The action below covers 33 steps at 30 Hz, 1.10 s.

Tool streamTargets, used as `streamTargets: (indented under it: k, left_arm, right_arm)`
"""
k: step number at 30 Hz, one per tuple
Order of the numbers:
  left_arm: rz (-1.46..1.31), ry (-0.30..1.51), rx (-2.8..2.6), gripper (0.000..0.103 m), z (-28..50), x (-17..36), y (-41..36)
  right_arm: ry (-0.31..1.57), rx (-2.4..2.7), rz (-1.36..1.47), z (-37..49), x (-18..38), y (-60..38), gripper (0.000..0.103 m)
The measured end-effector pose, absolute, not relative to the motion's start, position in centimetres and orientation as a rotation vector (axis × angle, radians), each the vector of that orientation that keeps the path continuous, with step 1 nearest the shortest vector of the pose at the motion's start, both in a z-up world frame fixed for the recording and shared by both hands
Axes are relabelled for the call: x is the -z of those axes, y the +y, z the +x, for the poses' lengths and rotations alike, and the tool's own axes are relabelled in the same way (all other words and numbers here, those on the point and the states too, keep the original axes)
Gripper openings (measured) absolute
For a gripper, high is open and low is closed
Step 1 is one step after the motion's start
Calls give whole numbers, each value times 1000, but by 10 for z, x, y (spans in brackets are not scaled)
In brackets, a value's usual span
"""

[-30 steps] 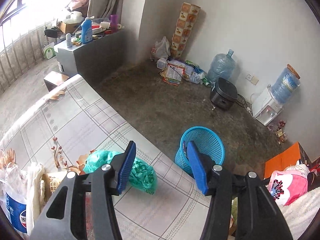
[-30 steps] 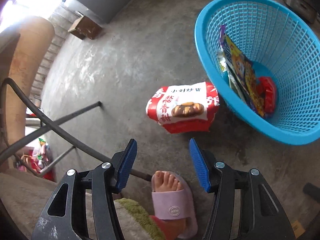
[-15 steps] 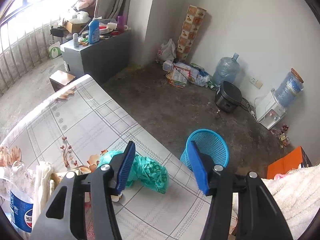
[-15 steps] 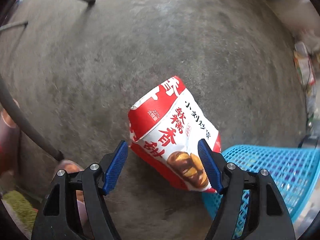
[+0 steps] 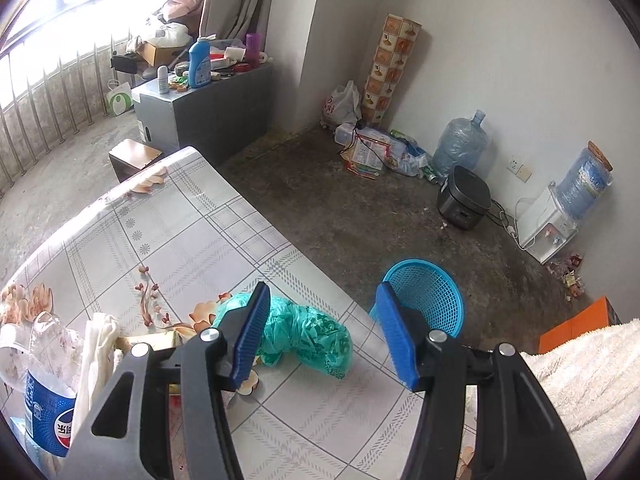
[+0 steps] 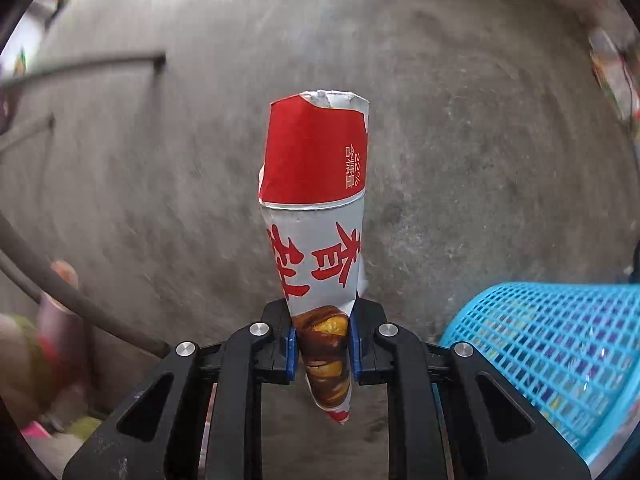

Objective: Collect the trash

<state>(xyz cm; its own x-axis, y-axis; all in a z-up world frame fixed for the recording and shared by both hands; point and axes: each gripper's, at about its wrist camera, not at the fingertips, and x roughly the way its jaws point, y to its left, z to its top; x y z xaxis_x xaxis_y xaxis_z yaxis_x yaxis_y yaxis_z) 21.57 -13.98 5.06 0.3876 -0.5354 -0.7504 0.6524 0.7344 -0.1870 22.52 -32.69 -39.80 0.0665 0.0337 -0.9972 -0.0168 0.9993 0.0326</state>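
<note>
Grey concrete floor point(image 6: 460, 128) fills the right wrist view, where the right gripper point(image 6: 322, 350) is clamped on a red and white snack bag point(image 6: 316, 208), squeezing it narrow, just beside the blue basket point(image 6: 560, 352). Over the tiled bench point(image 5: 192, 240), the left gripper point(image 5: 324, 340) hangs with jaws apart above a green plastic bag point(image 5: 308, 336).

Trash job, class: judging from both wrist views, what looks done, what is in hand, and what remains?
Done: the snack bag is pinched in the right claw, above the floor. In hand: carrying it to the blue basket at lower right. Left: dropping it in; the green bag sits on the table before the open, empty left claw.
</note>
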Motion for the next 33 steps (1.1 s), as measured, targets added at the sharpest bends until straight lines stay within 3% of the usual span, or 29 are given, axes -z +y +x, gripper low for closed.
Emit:
streamTargets:
  k: [7,10,13,16,20,22,26,31,33]
  left_arm:
    - [127,872,804,54,206,-56,-142]
    - [122,864,808,54,203,-58,-142]
    - [113,857,803,54,200,-59,-140]
    - [98,850,798,54,197,-61,-137]
    - [94,841,780,54,194,-62,-130]
    - [88,839,767,54,194,-63,-125]
    - [72,838,731,54,193,-63,-115]
    - [56,819,698,57,185,-64,-97]
    - [44,816,692,57,181,-64,-89]
  right_arm:
    - [1051,-3,546,168,237,-399,17]
    - [868,79,566,121,170,-424,17]
    - [797,289,487,78,139,-452,17]
    - [862,480,395,59,155,-479,18]
    - [1034,607,288,72,230,-497,21]
    - [1131,655,263,85,271,-500,34]
    - [1270,690,235,99,315,-505,47]
    - [1128,735,332,66,266,-514,62]
    - [1038,756,381,50,238,-521,63]
